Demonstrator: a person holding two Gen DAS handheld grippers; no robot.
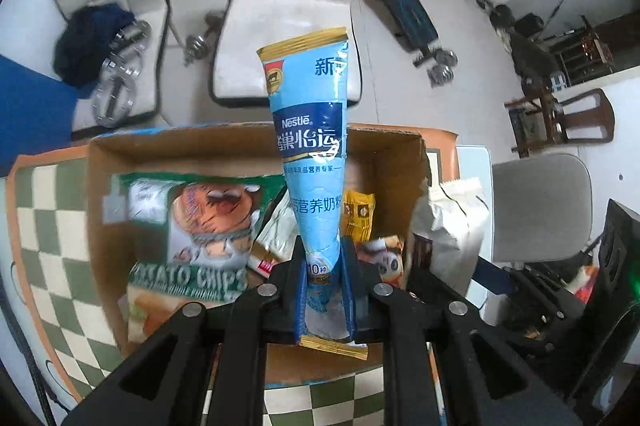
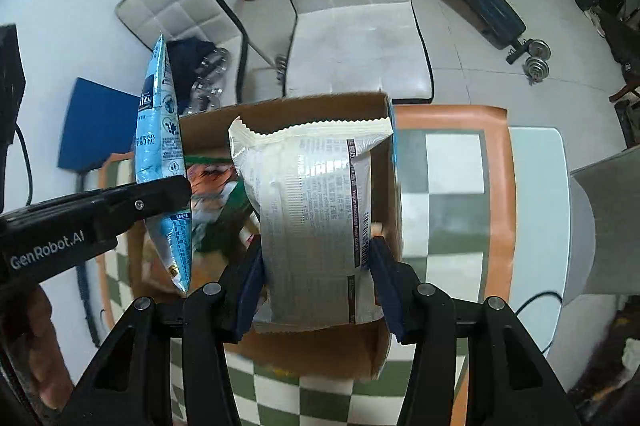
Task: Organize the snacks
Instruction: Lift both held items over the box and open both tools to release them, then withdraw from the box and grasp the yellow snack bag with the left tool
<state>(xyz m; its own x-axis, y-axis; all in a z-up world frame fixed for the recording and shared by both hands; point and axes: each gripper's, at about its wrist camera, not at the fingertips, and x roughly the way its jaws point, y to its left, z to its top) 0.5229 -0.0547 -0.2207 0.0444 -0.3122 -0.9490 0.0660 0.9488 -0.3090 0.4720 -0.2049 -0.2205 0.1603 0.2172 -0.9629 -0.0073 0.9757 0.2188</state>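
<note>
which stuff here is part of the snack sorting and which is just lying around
Part of the job:
- light blue Nestle powder sachet, clamped in the left gripper
- white foil cookie packet, clamped in the right gripper
- brown cardboard box
- green potato chips bag and small yellow packet inside the box

Lying about:
- white quilted chair
- metal dumbbells
- dark blue cloth
</note>
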